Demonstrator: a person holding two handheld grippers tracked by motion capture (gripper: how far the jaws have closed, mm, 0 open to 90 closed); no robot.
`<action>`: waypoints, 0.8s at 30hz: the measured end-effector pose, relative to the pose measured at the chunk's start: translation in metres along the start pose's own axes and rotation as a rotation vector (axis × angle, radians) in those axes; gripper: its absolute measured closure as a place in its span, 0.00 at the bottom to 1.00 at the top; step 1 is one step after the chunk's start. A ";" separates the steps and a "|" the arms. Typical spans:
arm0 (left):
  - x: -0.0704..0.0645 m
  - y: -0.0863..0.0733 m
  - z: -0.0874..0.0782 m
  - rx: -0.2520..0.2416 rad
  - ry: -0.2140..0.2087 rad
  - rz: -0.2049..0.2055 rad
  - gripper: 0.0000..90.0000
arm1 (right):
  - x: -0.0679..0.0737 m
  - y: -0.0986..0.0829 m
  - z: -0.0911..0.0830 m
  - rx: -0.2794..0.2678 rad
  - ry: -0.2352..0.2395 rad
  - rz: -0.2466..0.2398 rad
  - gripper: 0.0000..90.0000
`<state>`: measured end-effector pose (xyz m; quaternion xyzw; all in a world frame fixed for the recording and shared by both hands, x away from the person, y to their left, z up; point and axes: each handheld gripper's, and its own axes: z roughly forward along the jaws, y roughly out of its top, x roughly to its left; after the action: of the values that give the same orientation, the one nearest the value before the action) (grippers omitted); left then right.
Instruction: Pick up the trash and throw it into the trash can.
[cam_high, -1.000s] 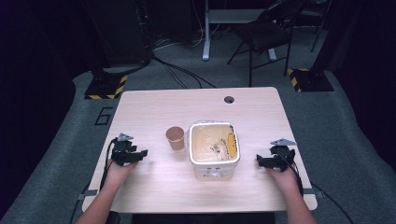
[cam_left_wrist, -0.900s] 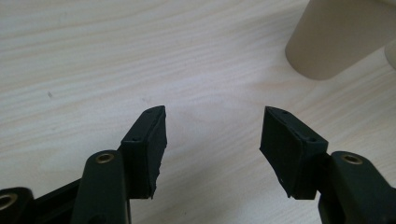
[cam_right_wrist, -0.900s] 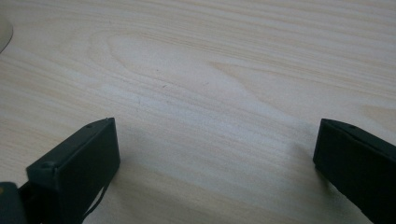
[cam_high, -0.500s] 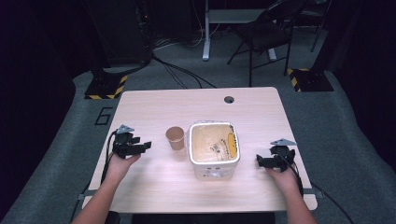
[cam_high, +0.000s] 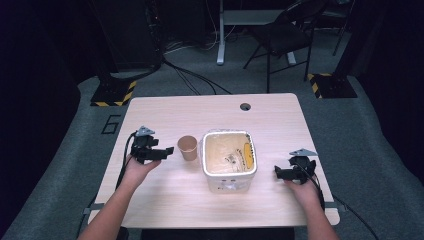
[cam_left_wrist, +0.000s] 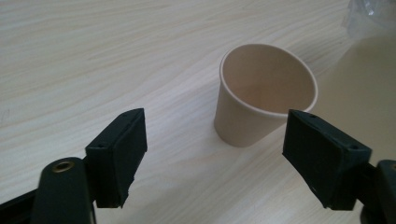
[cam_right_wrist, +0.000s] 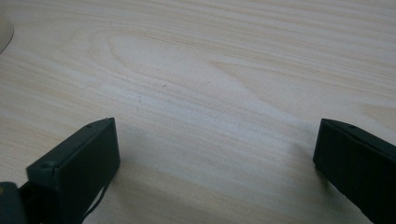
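- Paper cup (cam_high: 188, 147) stands upright on my table (cam_high: 165, 115), just left of the white tub (cam_high: 229, 160).
- My left gripper (cam_high: 161, 151) has jaws spread wide, empty, pointing at the cup.
- My right gripper (cam_high: 278, 173) sits low, right of the tub, jaws wide, empty.

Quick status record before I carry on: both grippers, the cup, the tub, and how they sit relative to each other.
left gripper: open, jaws wide, aimed at the cup, not touching it
right gripper: open, low over bare table, right of the tub
paper cup: upright, empty, just left of the tub
white tub: open top, pale contents, a yellow piece inside
cup and tub: close, contact unclear
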<state>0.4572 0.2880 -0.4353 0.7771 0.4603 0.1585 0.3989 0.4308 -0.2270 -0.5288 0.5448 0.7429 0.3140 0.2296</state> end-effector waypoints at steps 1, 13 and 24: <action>-0.002 0.002 0.002 -0.001 -0.001 0.004 0.23 | 0.000 0.000 0.000 0.000 0.000 0.000 0.00; -0.017 0.014 0.022 0.012 -0.034 0.029 0.21 | 0.000 0.000 0.000 0.000 0.000 0.000 0.00; -0.022 0.015 0.035 0.022 -0.044 0.035 0.21 | 0.000 0.000 0.000 0.000 0.000 0.000 0.00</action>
<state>0.4763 0.2490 -0.4432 0.7926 0.4396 0.1430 0.3976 0.4308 -0.2270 -0.5288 0.5448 0.7429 0.3139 0.2297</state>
